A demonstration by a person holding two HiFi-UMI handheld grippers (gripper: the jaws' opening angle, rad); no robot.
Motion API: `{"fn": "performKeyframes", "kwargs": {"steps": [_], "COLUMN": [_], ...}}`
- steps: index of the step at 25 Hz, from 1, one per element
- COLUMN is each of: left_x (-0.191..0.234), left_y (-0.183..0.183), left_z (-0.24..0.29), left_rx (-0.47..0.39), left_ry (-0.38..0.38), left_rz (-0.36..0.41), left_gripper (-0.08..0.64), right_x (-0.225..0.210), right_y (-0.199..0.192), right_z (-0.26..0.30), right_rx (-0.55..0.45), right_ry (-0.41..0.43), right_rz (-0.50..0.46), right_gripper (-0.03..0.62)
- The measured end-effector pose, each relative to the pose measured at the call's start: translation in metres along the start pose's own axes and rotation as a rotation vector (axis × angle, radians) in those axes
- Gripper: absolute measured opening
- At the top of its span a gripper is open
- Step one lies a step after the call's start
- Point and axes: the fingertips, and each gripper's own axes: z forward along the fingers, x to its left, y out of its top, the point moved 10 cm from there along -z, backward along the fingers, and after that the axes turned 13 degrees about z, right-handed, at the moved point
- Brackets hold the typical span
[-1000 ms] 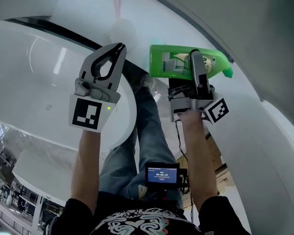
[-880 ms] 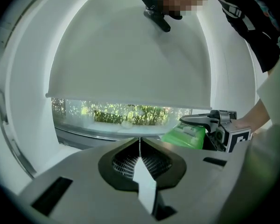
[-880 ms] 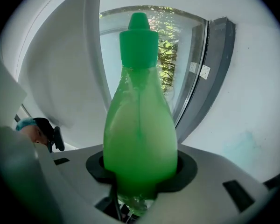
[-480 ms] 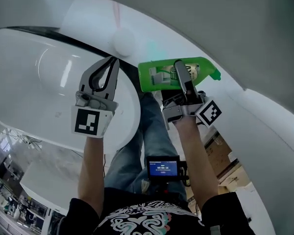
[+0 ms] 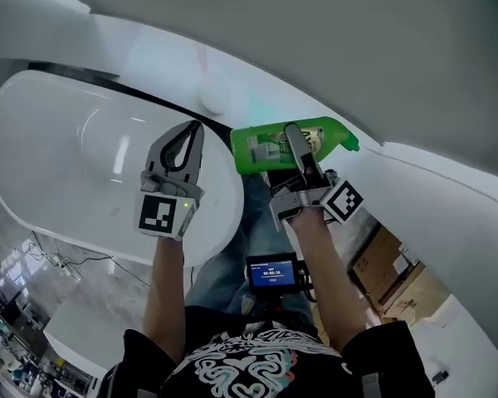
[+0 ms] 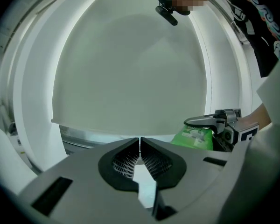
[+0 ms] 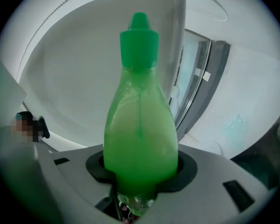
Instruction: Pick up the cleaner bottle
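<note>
The green cleaner bottle (image 5: 270,148) is off any surface, lying sideways in the air in front of the person. Its capped neck (image 5: 346,144) points to the person's right and its broad base faces left. The right gripper (image 5: 292,138) has it across the fat part of the body. One jaw runs over the top of the bottle and the other sits beneath it. In the right gripper view the bottle rises straight out from between the two dark pads, cap farthest from the camera. The jaws stand wide apart and each pad presses against a side of the green body.

Just beside the bottle's base, and not touching it, is the left gripper (image 5: 192,133). Its jaws are drawn together until the tips meet, and it has hold of nothing. In the left gripper view the bottle and the right gripper show off to the right.

Under the left gripper curves the rim of a white bathtub (image 5: 58,156). A round white knob (image 5: 213,94) sits on the ledge behind. A small lit screen (image 5: 271,272) hangs at the person's chest.
</note>
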Motion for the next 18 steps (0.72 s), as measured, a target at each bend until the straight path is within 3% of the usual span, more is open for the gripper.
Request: {"fn": "performKeyframes", "kwargs": {"steps": [2, 12, 18], "left_x": [0.0, 0.006, 0.007], "left_y": [0.002, 0.026, 0.02], "left_z": [0.004, 0.0, -0.009], "left_rx": [-0.019, -0.032, -0.031], "left_ry": [0.001, -0.004, -0.005], "left_rz": [-0.011, 0.084, 0.109], "left_gripper": [0.021, 0.021, 0.021], "right_x": [-0.003, -0.004, -0.009], "right_y": [0.001, 0.0, 0.001], "right_z": [0.0, -0.002, -0.005], "right_rx": [0.0, -0.013, -0.069], "right_ry": [0.009, 0.021, 0.038], "right_rz": [0.0, 0.038, 0.052], "right_gripper": [0.21, 0.21, 0.21]}}
